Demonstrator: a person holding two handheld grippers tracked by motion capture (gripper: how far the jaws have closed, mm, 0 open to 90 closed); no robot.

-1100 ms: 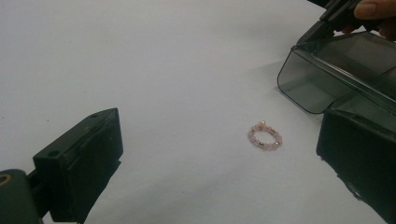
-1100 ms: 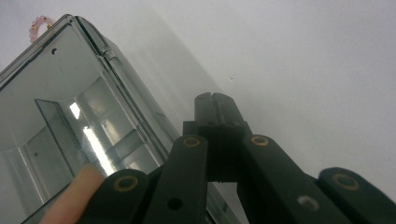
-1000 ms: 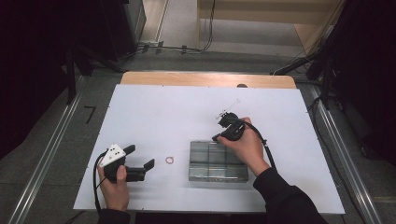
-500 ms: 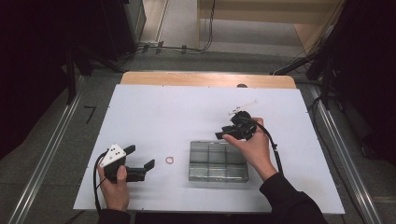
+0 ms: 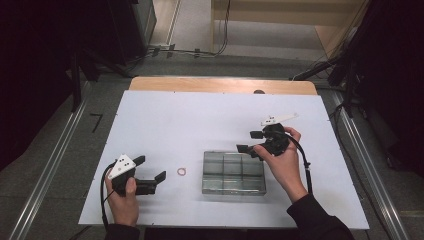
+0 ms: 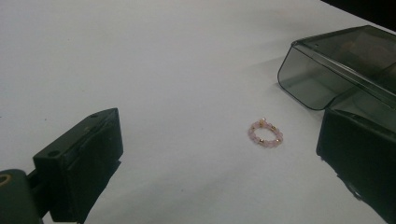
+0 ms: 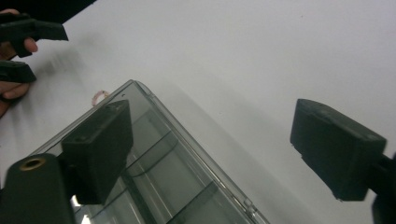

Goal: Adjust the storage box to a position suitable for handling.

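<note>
here the pink bead ring (image 6: pixel 265 133) lies on the white desk (image 5: pixel 190 120) just left of the clear divided box (image 5: pixel 233 173), light, tiny and prone to roll; pinch across its band. left tongs (image 5: pixel 150 175) gape empty beside it; right tongs (image 5: pixel 247 141) have just been opening, empty, over the box's far corner.

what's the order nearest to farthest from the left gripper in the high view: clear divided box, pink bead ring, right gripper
1. pink bead ring, on the white table just ahead of the open left gripper.
2. clear divided box, beyond the ring.
3. right gripper, past the box's far right corner, jaws just opened and empty.
</note>
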